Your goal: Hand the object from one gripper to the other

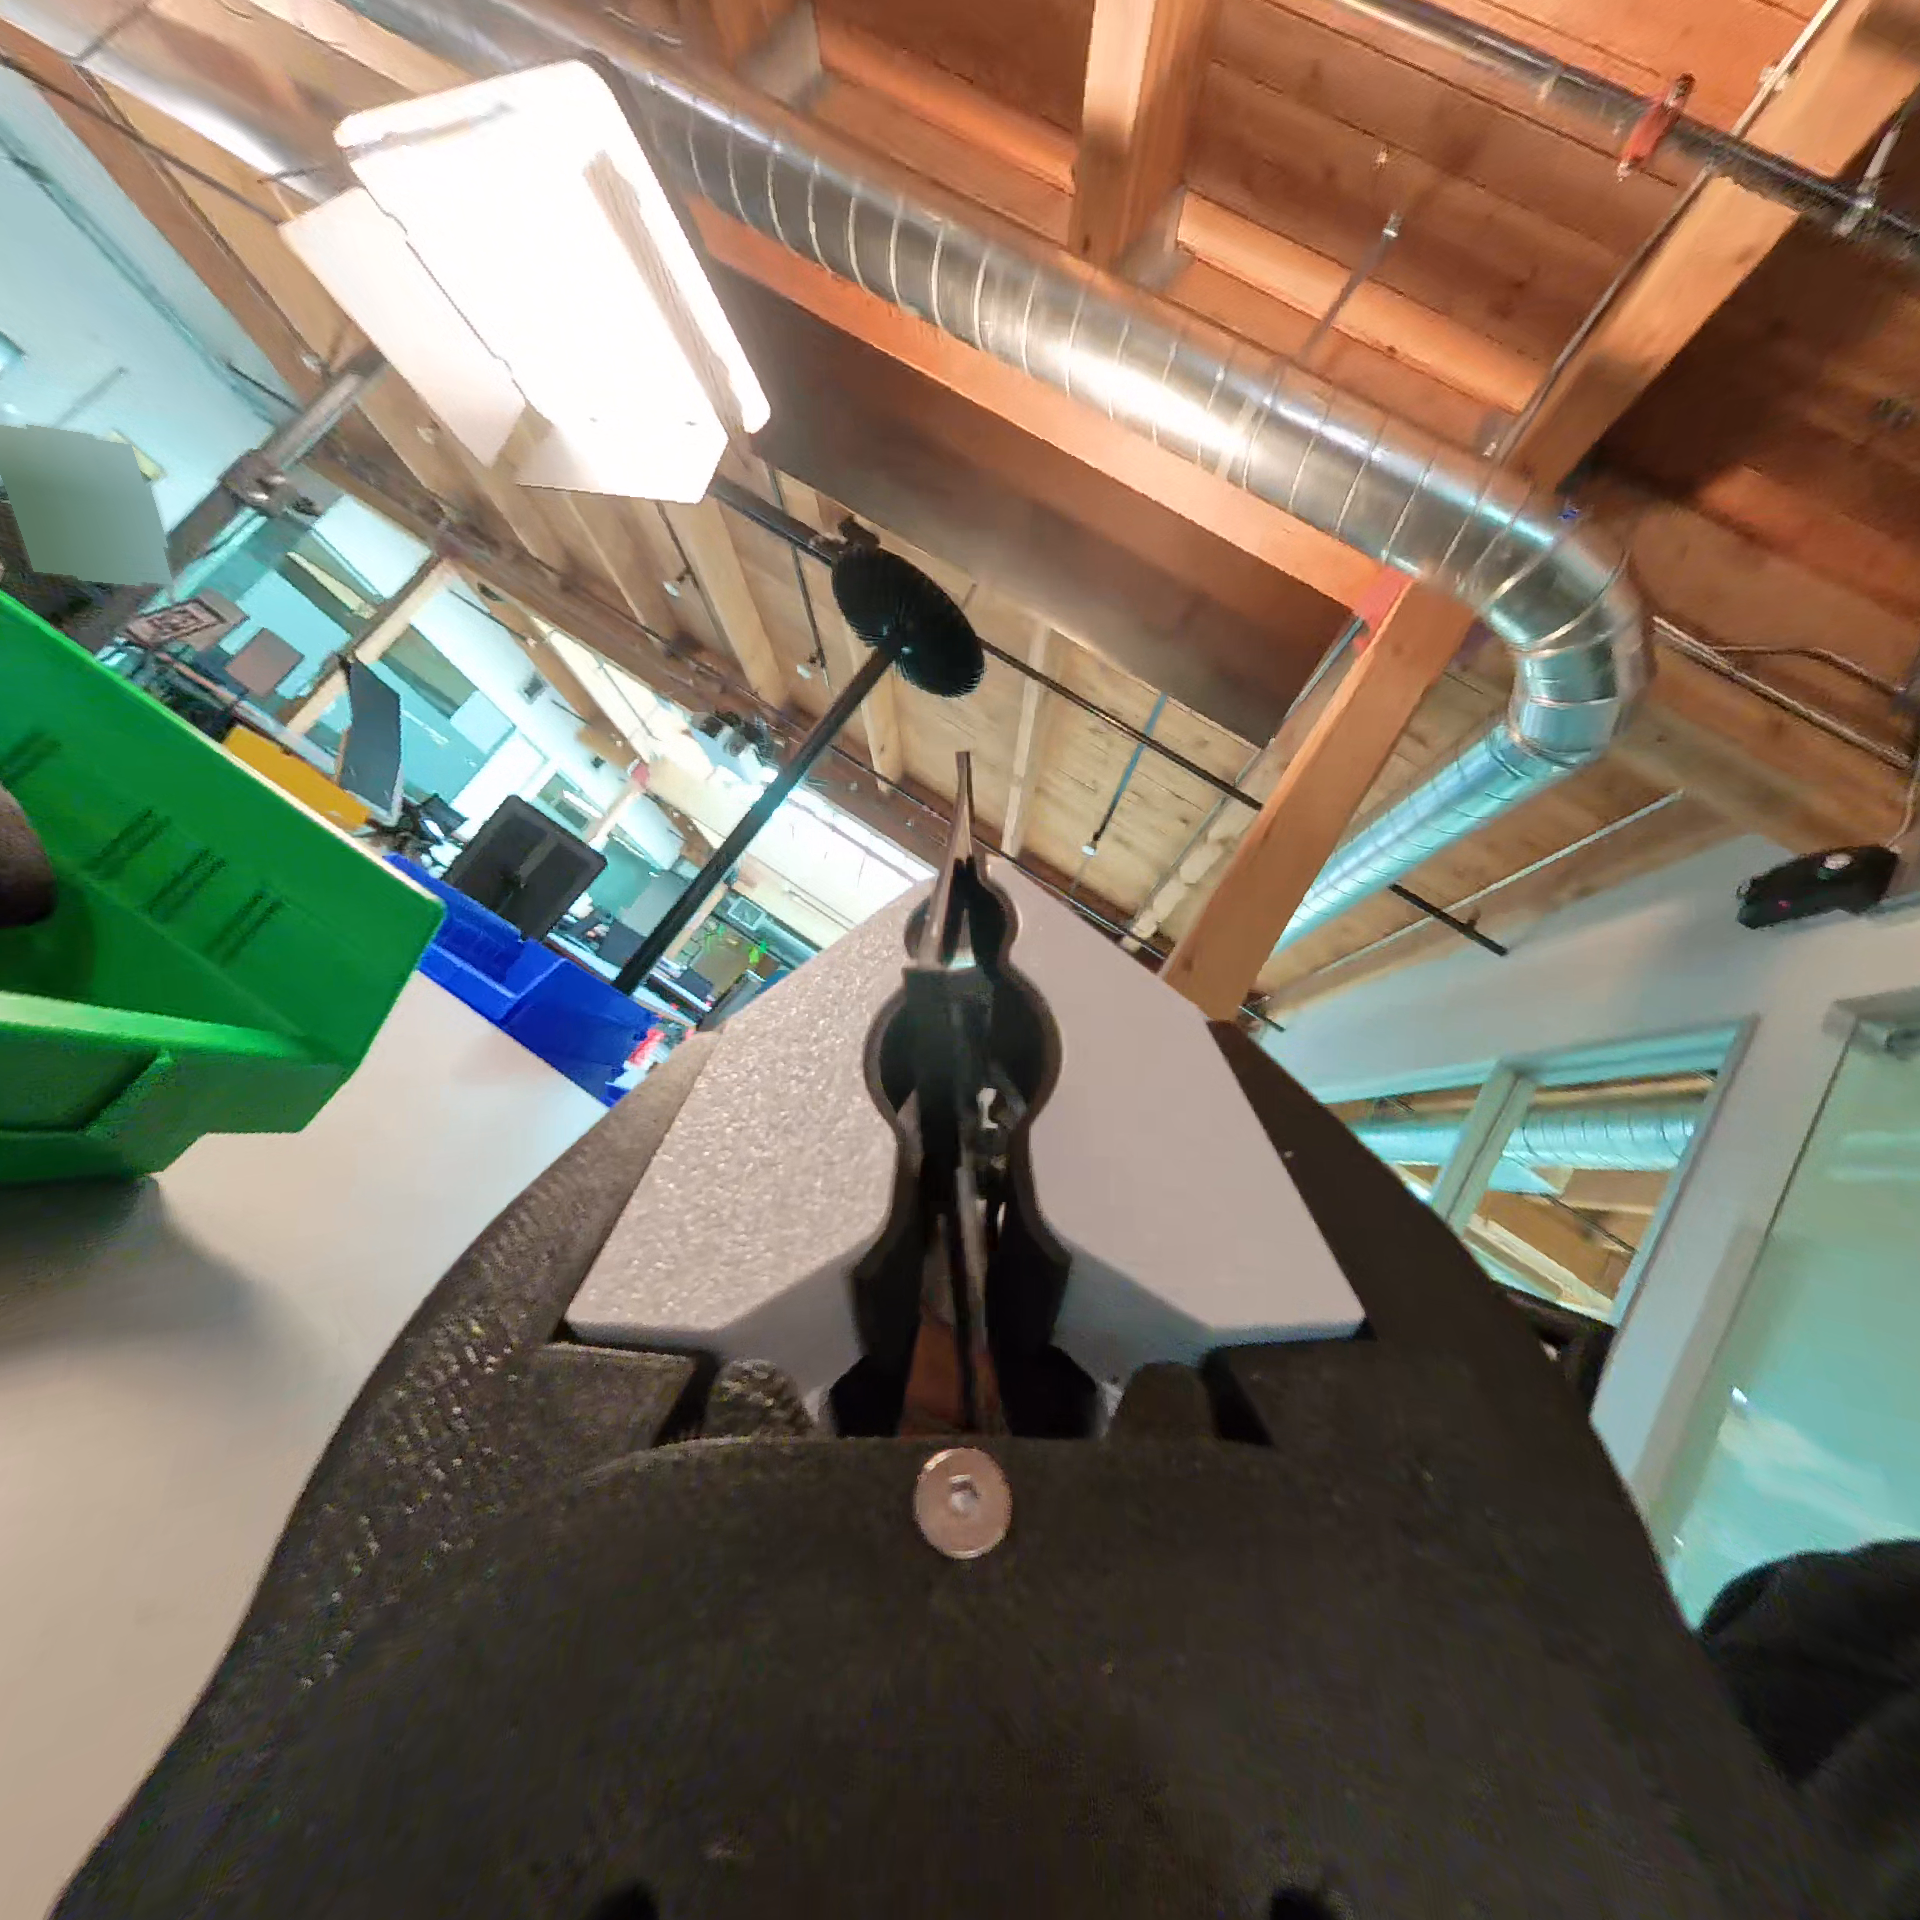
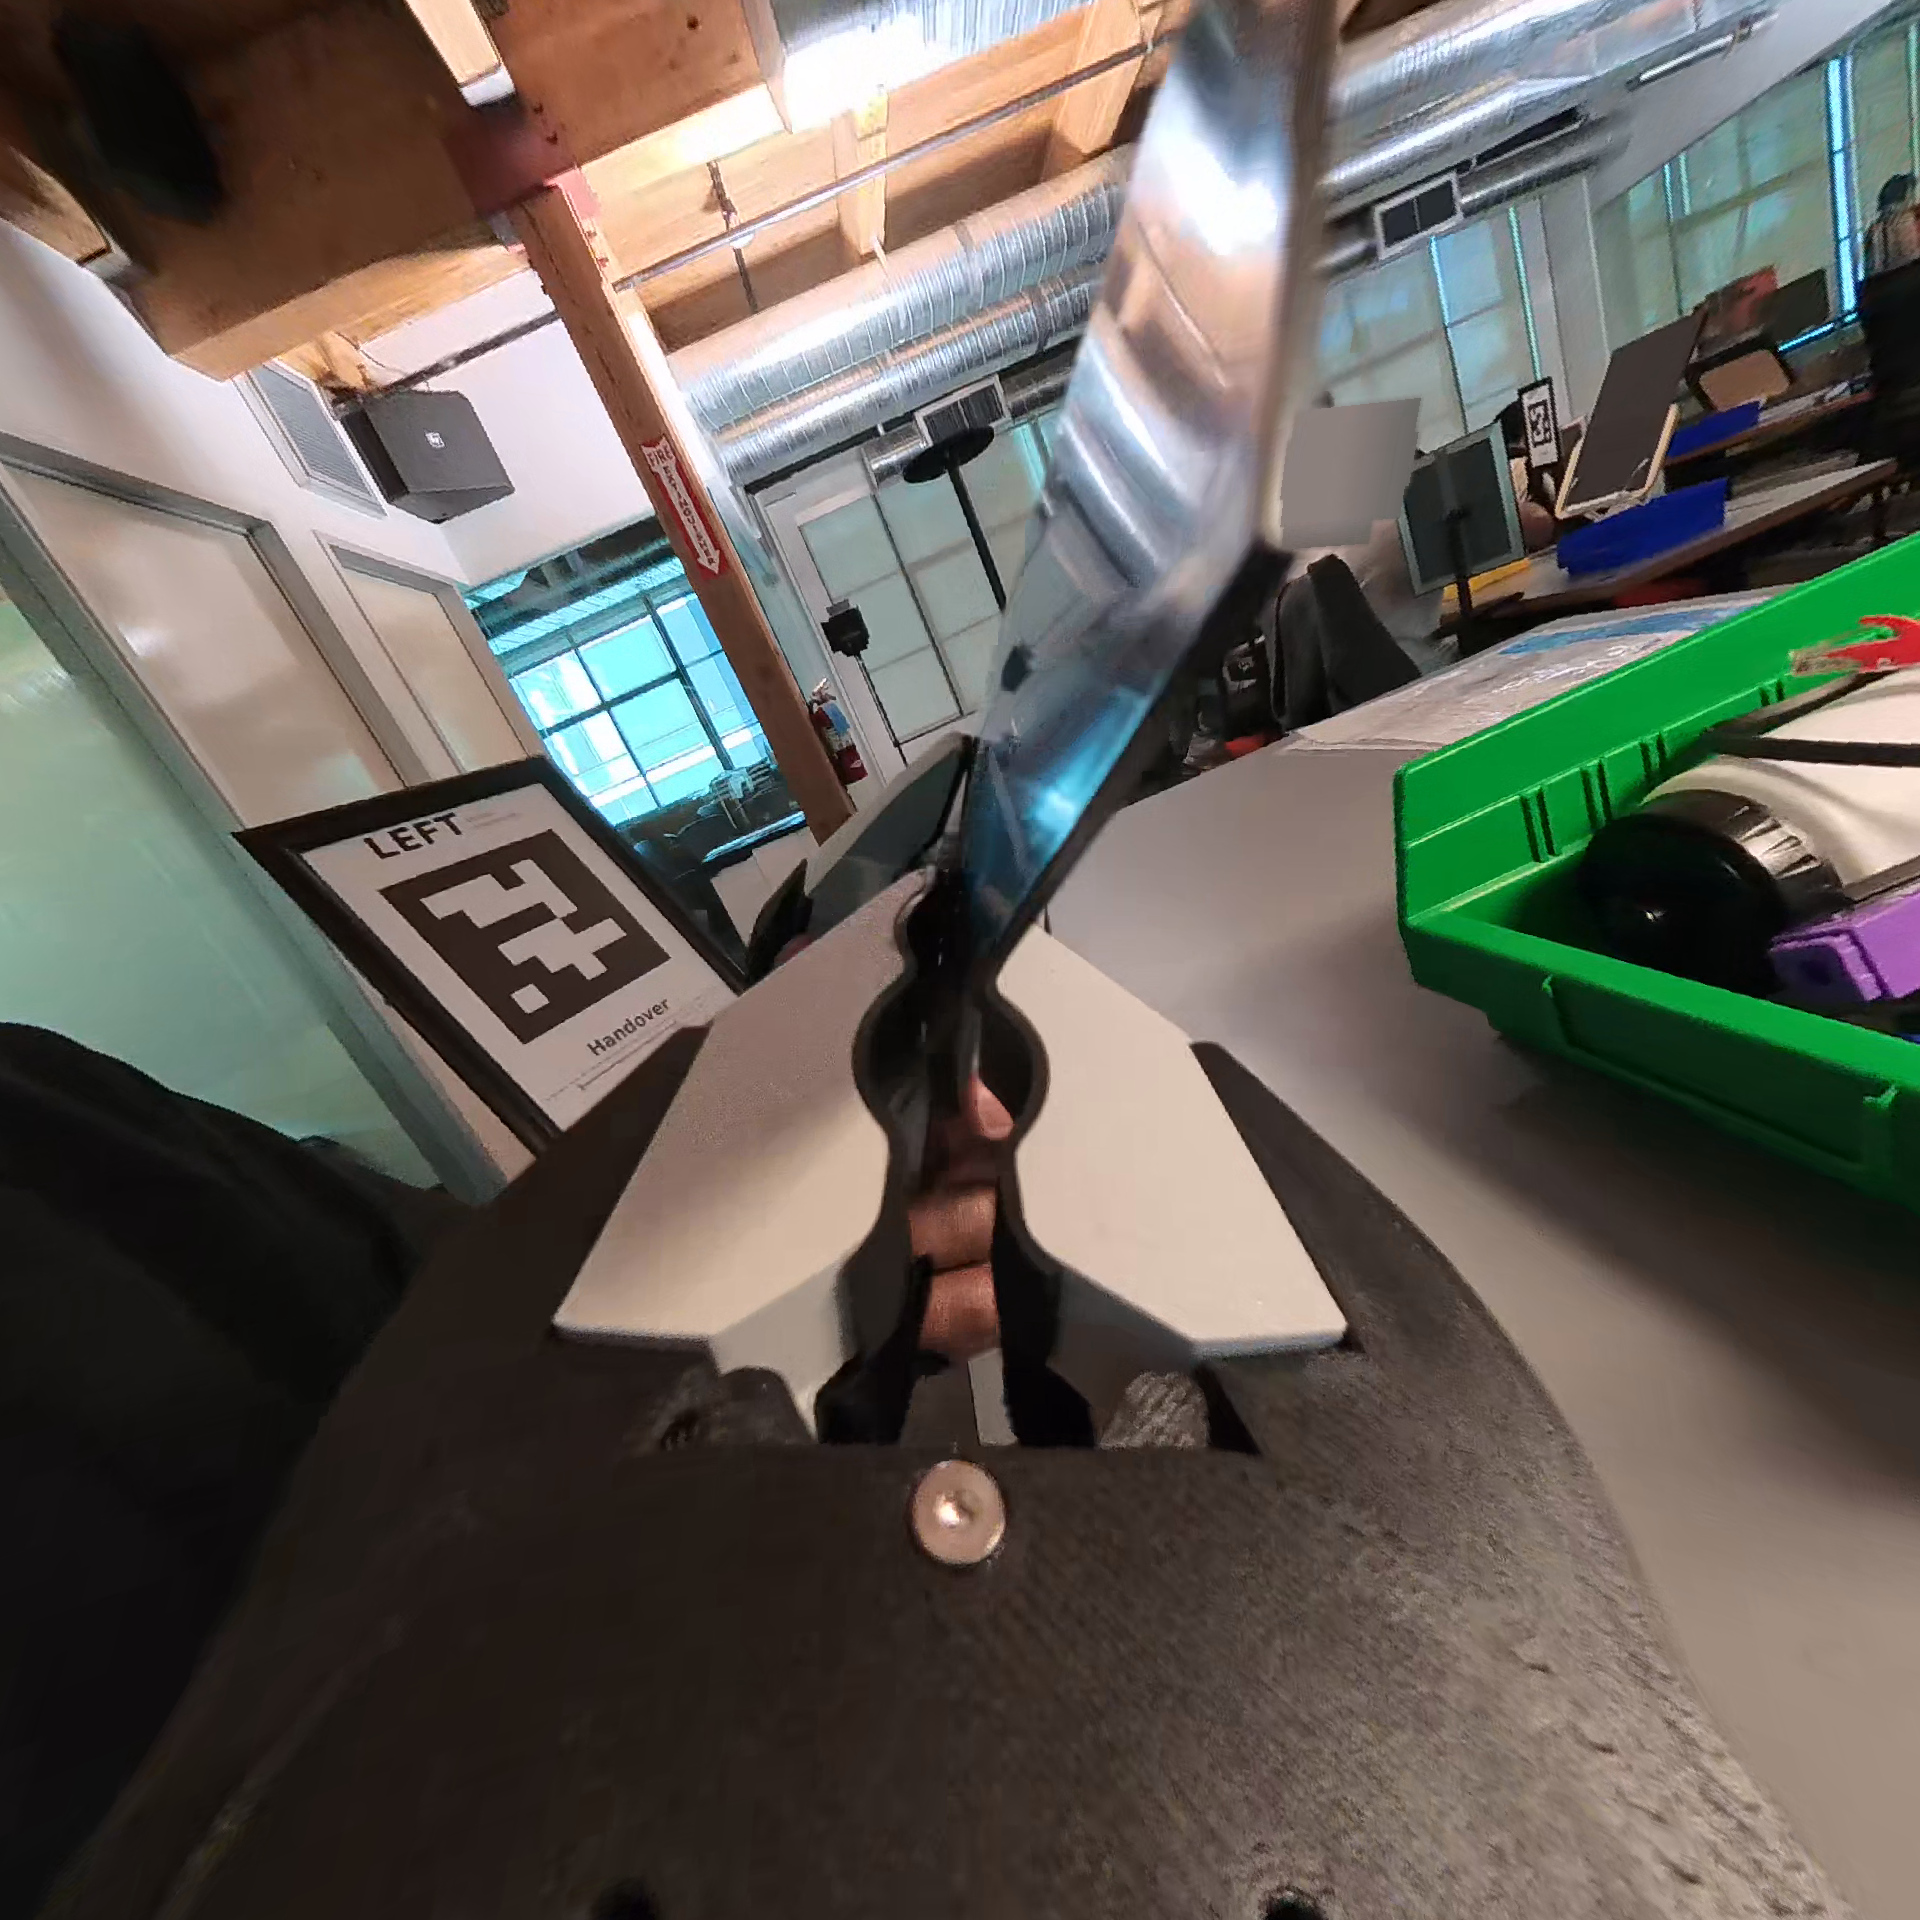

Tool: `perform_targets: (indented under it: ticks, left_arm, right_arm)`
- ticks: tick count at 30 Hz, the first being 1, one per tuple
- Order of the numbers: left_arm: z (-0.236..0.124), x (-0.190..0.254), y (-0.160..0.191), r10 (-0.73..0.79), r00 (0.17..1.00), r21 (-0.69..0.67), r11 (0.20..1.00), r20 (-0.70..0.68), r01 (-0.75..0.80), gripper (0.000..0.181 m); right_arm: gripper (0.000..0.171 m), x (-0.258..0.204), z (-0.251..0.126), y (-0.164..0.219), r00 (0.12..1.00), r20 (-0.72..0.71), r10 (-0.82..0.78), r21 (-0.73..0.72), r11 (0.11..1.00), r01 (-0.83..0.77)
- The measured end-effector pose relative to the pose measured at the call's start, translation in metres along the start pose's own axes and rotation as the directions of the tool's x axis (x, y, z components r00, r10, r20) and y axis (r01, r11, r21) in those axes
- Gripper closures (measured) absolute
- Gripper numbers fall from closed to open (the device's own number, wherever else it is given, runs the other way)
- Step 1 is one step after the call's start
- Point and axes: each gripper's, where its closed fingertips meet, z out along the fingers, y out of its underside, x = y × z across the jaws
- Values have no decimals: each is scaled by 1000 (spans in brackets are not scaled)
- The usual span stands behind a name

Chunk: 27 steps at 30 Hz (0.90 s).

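My right gripper (image 2: 961, 914) is shut on the lower end of a thin, glossy, mirror-like plate (image 2: 1164, 416). The plate tilts up and to the right and runs past the top of the right wrist view. My left gripper (image 1: 961, 914) is shut on a thin dark plate (image 1: 962, 821). I see that plate edge-on, poking a short way past the fingertips toward the ceiling. Neither view shows the other gripper. I cannot tell whether both hold the same plate.
A green bin (image 2: 1621, 831) stands on the grey table (image 2: 1247, 935) to the right, holding a white bottle with a black cap (image 2: 1683, 883) and a purple block (image 2: 1839, 956). The bin shows at the left in the left wrist view (image 1: 177, 904), with a blue bin (image 1: 520, 977) behind. A framed marker sign (image 2: 520, 925) stands to the left. My left and right fingertips are right by each other.
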Motion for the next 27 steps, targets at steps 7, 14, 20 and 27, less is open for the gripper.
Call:
perform_targets:
  ticks: [7, 14, 20, 27]
  left_arm:
    - [-5, 3, 2, 189, 982, -293, 937, -29, -189, 158]
    - [-26, 4, 45, 369, 918, -621, 689, -144, -374, 162]
    - [-13, 7, 33, 308, 945, -501, 803, -113, -322, 179]
    - [-5, 8, 9, 123, 989, -287, 947, -78, -141, 179]
  right_arm:
    - [168, -6, -16, 7, 998, 30, -63, -168, 984, 67]
    - [168, -9, -15, 39, 994, 60, -94, -348, 931, 109]
    - [153, -2, -9, 21, 997, 6, -71, -211, 975, 71]
    - [168, -10, 3, 40, 996, 65, -64, -248, 965, 79]
